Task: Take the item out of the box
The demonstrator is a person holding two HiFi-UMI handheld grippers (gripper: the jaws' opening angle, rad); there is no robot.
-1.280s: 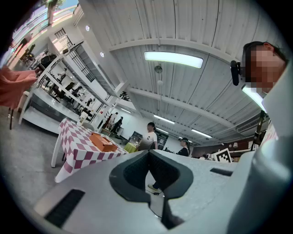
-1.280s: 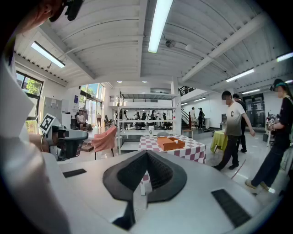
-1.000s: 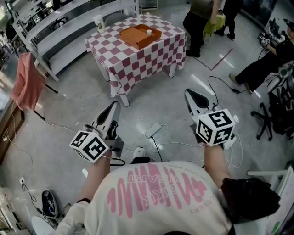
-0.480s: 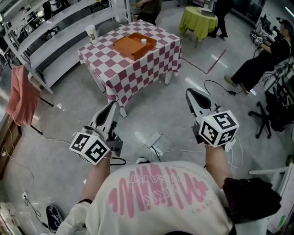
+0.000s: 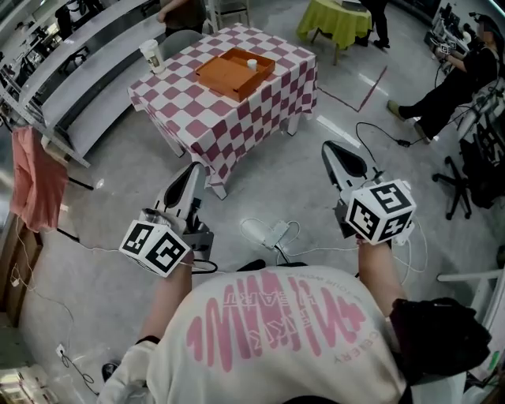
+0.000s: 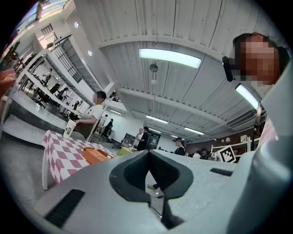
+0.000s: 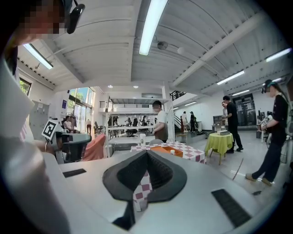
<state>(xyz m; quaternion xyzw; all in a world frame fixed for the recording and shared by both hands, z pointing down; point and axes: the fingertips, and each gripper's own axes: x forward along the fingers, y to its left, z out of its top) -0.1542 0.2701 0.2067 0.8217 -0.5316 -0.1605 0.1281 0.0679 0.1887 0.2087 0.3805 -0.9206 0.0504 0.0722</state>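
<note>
while both hands hang over the bare grey concrete floor (image 5: 102,229), the table (image 5: 189,106) stands at about 11 o'clock from the person, draped in a red-and-white checked cloth. toward its 12 o'clock side sits the shallow orange box (image 5: 225,76). the item (image 5: 252,64) (small, white, roundish) lies inside it at the box's 1 o'clock corner. a tall paper cup (image 5: 151,55) stands at the table's 10 o'clock corner, apart from the box.

a long grey counter (image 5: 79,47) runs past at 10 o'clock, and a pink garment (image 5: 31,173) hangs at 9 o'clock. a small table with a lime-green cloth (image 5: 339,17) stands at 1 o'clock. a seated person (image 5: 450,99) is at 2 o'clock. a white power strip (image 5: 272,233) with looping cables lies on the floor between the grippers. the gripper views show a white panelled ceiling with strip lights (image 7: 149,23).

the left gripper (image 5: 192,172) has its jaws pressed together on nothing, and so has the right gripper (image 5: 335,154). both are well short of the table.

each marker cube (image 5: 381,211) bears black-and-white square codes. the person's shirt (image 5: 268,331) carries pink lettering, upside down and not surely readable. the cup's print is too small to read.
</note>
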